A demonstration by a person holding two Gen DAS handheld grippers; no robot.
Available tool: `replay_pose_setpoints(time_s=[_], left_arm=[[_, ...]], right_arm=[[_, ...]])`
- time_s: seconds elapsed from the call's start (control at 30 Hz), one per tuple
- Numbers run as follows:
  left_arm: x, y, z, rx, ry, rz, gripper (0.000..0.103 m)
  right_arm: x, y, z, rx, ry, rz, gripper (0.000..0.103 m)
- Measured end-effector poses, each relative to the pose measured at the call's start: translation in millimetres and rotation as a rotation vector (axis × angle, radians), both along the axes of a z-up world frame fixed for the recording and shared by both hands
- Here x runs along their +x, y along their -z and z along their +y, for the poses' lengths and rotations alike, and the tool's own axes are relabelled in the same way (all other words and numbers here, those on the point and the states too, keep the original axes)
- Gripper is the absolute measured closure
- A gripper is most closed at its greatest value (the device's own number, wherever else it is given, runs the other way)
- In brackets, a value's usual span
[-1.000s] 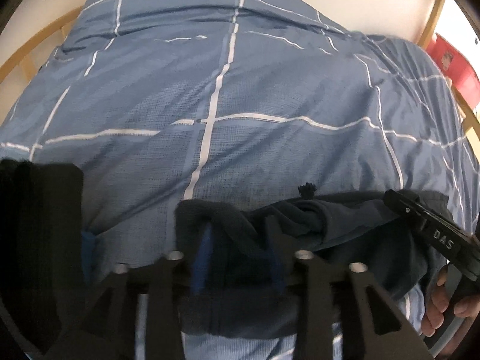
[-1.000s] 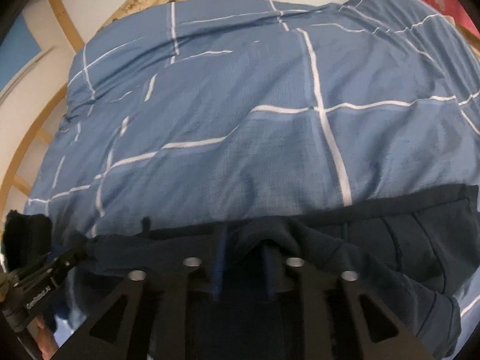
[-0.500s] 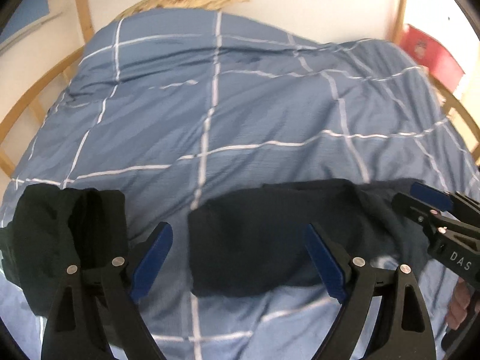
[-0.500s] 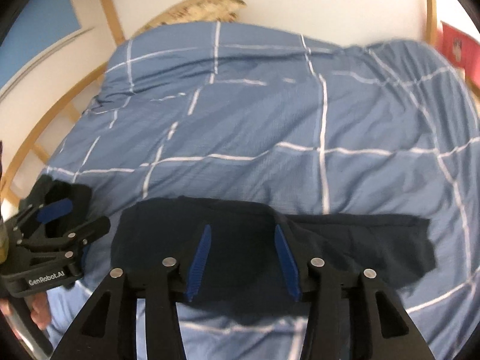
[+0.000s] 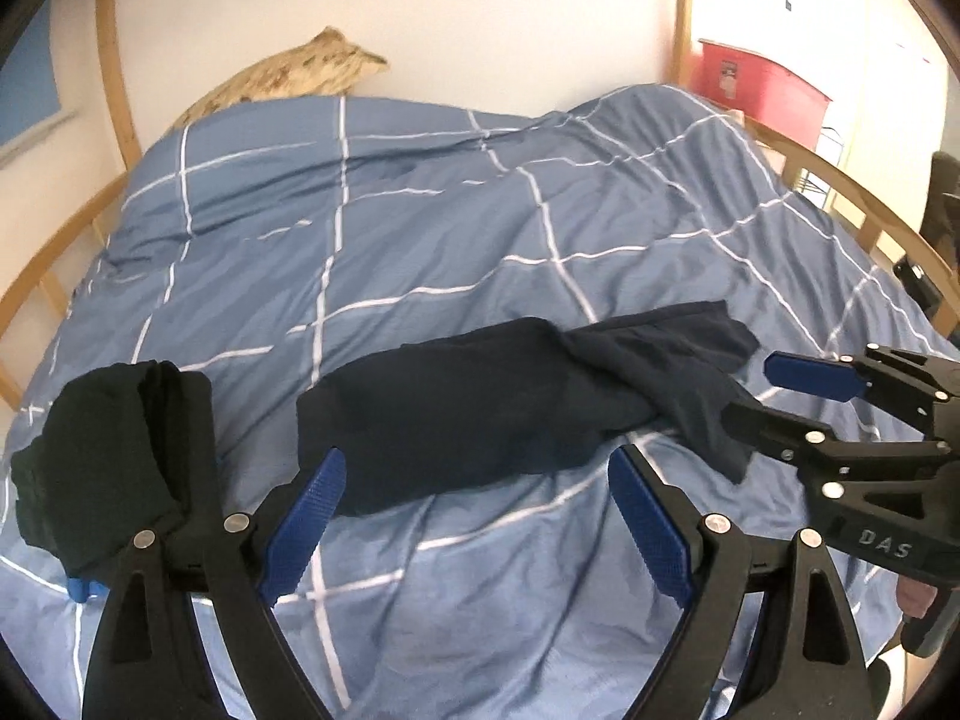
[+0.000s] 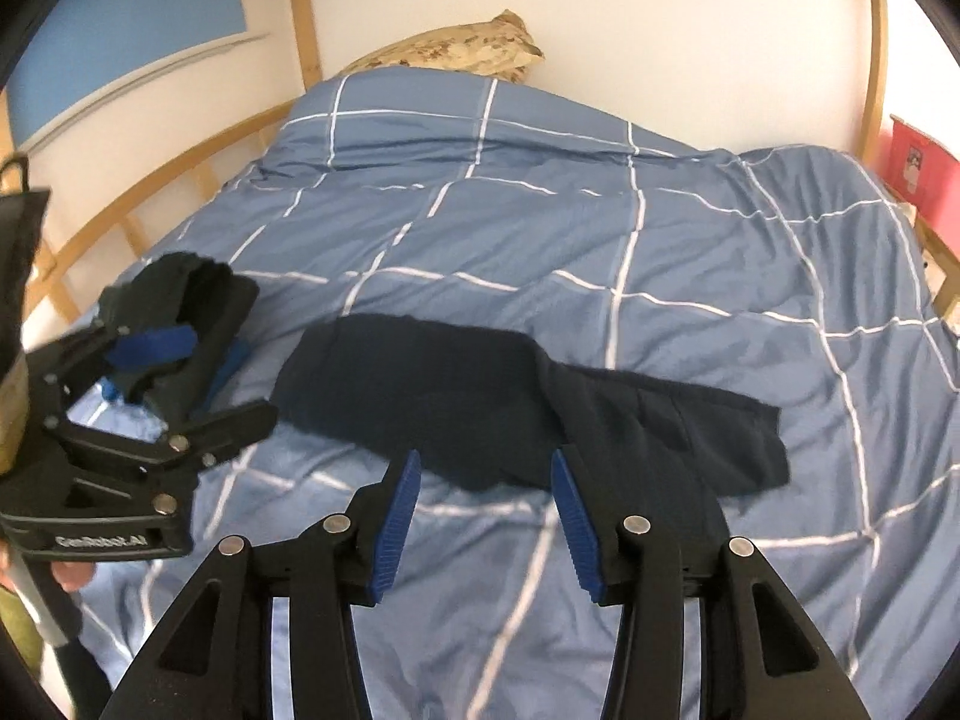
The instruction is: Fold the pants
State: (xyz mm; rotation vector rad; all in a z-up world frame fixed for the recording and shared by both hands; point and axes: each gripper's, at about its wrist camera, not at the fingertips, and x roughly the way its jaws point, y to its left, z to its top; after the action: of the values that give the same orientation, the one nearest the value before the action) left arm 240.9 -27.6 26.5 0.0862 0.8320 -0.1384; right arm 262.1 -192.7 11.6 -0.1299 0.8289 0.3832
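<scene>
Dark navy pants point(image 5: 492, 402) lie folded in a long band across the blue checked duvet point(image 5: 420, 228); they also show in the right wrist view point(image 6: 480, 396). My left gripper point(image 5: 474, 516) is open and empty, held above and just in front of the pants' left half. My right gripper point(image 6: 486, 510) is open and empty, in front of the pants' middle. The right gripper also shows at the right of the left wrist view point(image 5: 780, 396), beside the pants' right end. The left gripper also shows at the left of the right wrist view point(image 6: 180, 378).
A second dark folded garment point(image 5: 114, 456) lies on the duvet to the left, also in the right wrist view point(image 6: 180, 294). A beige pillow point(image 5: 288, 78) lies at the headboard. Wooden bed rails point(image 5: 36, 276) run along both sides. A red box point(image 5: 756, 84) stands far right.
Both grippers have let go of the pants, opened and pulled back and up. The pants now lie flat on the duvet.
</scene>
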Motion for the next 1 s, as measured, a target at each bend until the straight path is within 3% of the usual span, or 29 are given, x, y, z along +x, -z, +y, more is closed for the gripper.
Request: replay_pose_setpoints(time_s=[0.27, 0.5, 0.77, 1.0], left_arm=[[-17, 21, -38, 0.036, 0.029, -0.006, 0.013], [-6, 63, -60, 0.037, 0.032, 0.038, 0.013], [13, 107, -73, 0.025, 0.033, 0.134, 0.013], [24, 124, -77, 0.022, 0.032, 0.165, 0.013]], right_arm=[[-13, 32, -40, -0.023, 0.040, 0.062, 0.056], [0, 75, -69, -0.059, 0.073, 0.148, 0.056], [9, 112, -74, -0.127, 0.073, 0.191, 0.056], [20, 140, -69, -0.216, 0.059, 0.210, 0.057]])
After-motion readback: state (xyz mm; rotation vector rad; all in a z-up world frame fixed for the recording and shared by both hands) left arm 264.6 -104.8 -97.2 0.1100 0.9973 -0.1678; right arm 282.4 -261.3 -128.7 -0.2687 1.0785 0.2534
